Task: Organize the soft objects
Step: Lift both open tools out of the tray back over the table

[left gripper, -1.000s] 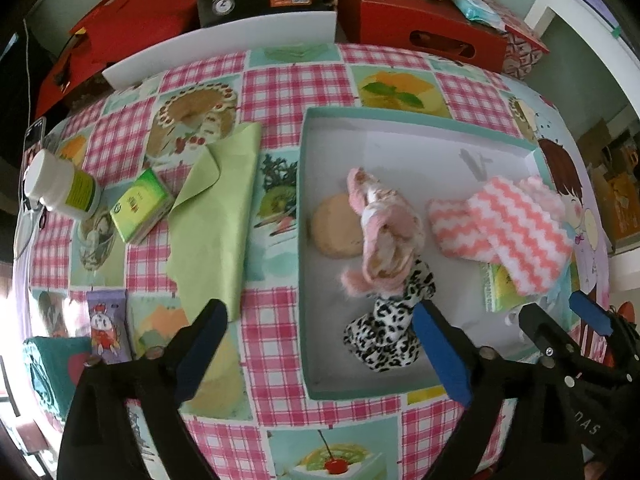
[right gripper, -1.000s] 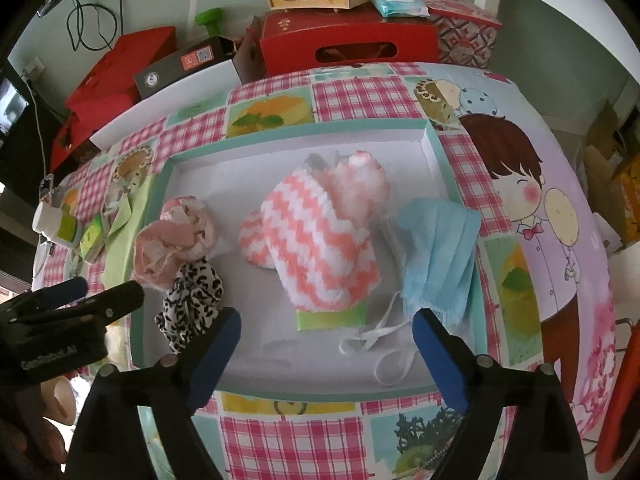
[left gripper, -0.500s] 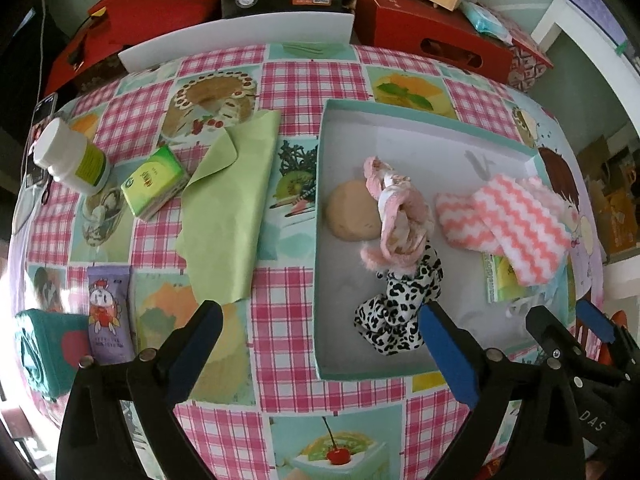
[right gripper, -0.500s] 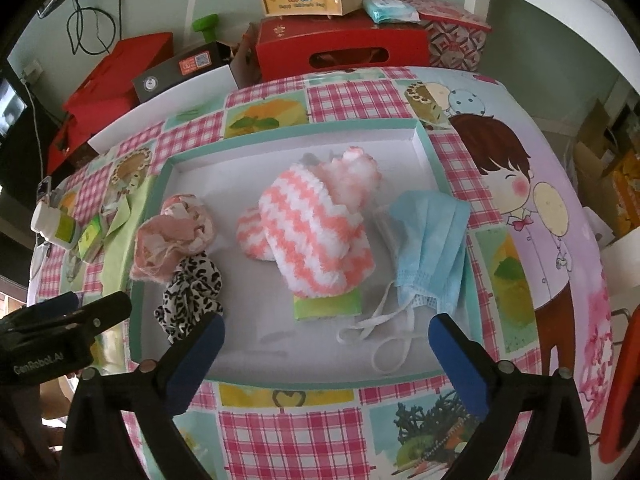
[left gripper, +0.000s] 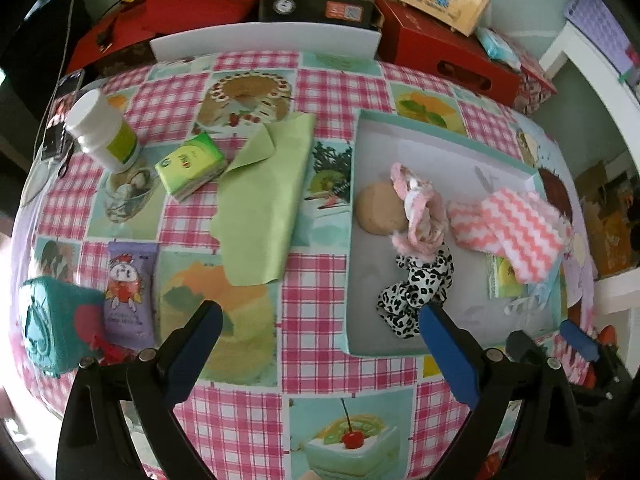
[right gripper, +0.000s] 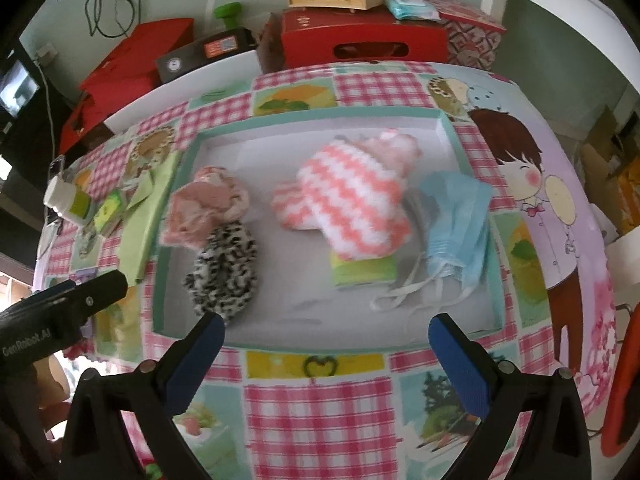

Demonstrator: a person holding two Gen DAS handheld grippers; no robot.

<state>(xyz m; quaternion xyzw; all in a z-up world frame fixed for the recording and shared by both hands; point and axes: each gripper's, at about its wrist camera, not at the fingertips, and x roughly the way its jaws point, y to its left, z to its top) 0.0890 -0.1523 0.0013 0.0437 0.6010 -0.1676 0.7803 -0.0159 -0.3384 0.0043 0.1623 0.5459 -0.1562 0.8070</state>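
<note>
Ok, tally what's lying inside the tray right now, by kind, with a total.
Scrunchies: 2, pink scrunchie and leopard scrunchie
Zigzag cloths: 1, pink-white cloth
Face masks: 1, blue mask
Tissue packs: 1, green pack
Tan round pads: 1, tan pad
Total: 6

I see a pink-and-white checked tablecloth (left gripper: pixel 320 336), a teal-rimmed white tray (right gripper: pixel 452 136), a pink-and-white zigzag cloth (right gripper: pixel 352 204), a black-and-white leopard scrunchie (right gripper: pixel 224 272), a pale blue mask (right gripper: pixel 456 216), a lime green cloth (left gripper: pixel 264 200) and my blue gripper pads (right gripper: pixel 192 364)
</note>
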